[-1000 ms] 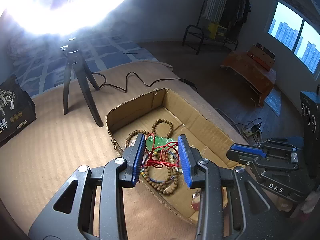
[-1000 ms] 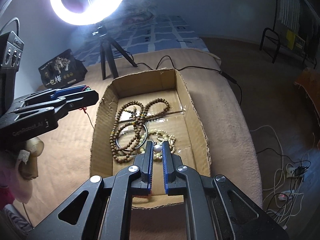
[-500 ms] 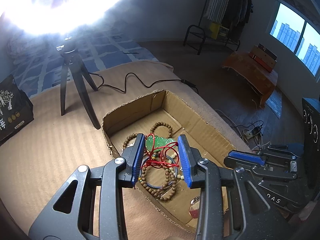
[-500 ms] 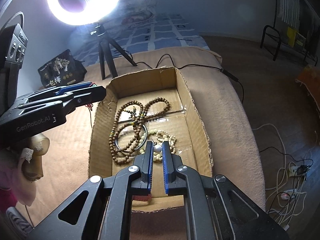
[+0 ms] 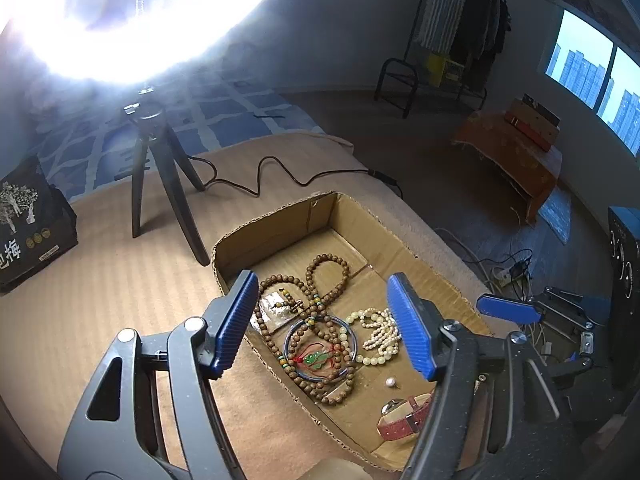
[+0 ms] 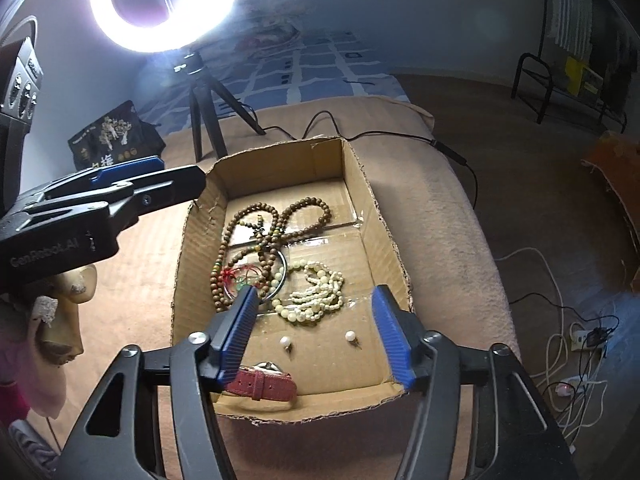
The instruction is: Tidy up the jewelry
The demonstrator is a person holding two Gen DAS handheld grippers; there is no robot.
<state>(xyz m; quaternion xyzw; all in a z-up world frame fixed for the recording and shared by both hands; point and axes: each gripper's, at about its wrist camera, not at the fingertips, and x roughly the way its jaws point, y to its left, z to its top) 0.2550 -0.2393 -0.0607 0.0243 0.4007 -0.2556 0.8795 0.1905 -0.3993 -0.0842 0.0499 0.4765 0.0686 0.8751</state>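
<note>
From the left wrist, the left gripper [image 5: 324, 322] hangs over the cardboard box [image 5: 276, 230], fingers spreading apart and empty above the green pendant [image 5: 316, 359] lying among wooden beads [image 5: 326, 264]. From the right wrist, the right gripper [image 6: 312, 336] is likewise opening, holding nothing, with two pearl earrings [image 6: 285, 341] on the box floor between its fingers.

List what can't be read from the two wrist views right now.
- Watch: right wrist view, dial hidden behind that hand-held gripper's left finger; left wrist view, strap end covered by a finger.
- Wooden bead strands: tangled, so their count is unclear in both views.
- Green pendant: shape too small in the left wrist view.
- Ring light: left wrist view, blown out and cut by the top edge.
- Cardboard box: near corner hidden by fingers.
</note>
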